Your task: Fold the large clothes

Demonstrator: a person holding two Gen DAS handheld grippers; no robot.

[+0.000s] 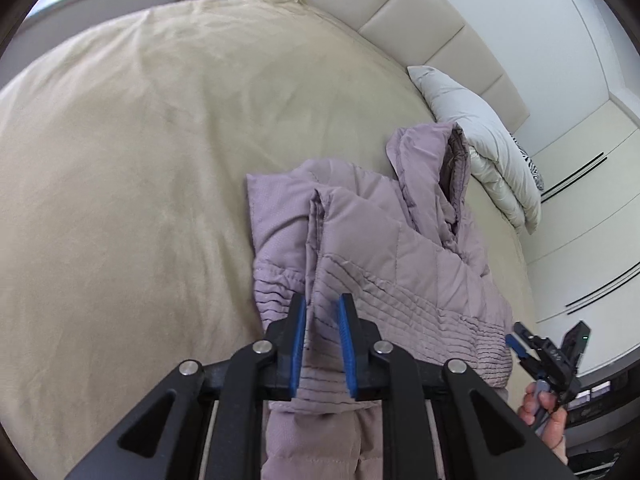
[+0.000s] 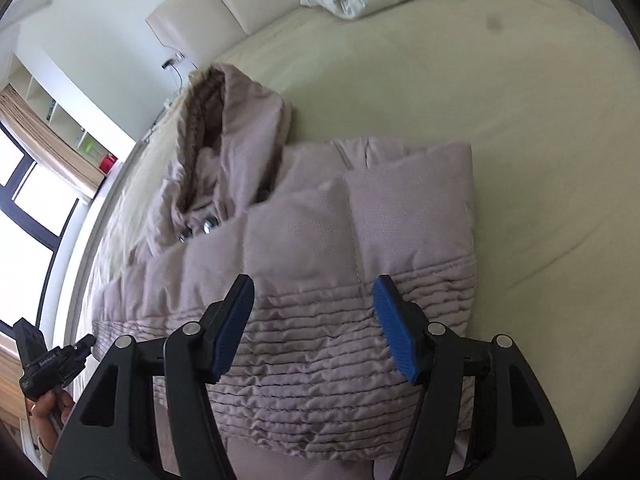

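Left claw (image 1: 322, 312): blue pads clenched on a gathered fold at the ribbed hem of the mauve quilted puffer jacket (image 1: 372, 248); fabric bunches between the pads and hangs below them.

Right claw (image 2: 314, 312): released, blue pads spread wide over the ribbed hem band, one pad to each side, neither pressing on the cloth as far as the right wrist view shows. No earlier view to compare.

Jacket count: one. It lies near the close edge of the bed with the beige sheet (image 1: 140, 152), partly folded, a side panel turned over the body. Long axis runs from the hem, nearest both claws, away toward the hood (image 2: 216, 120), which points at the padded cream headboard (image 1: 420, 28). Hood stands partly upright, brown lining showing; two metal snaps (image 2: 198, 230) sit just below it.

Beyond the jacket: one white duvet (image 1: 488, 152), folded, touching the hood end, lying beside the headboard.

Hands in view: one per frame, each gripping a claw handle at the picture's edge.
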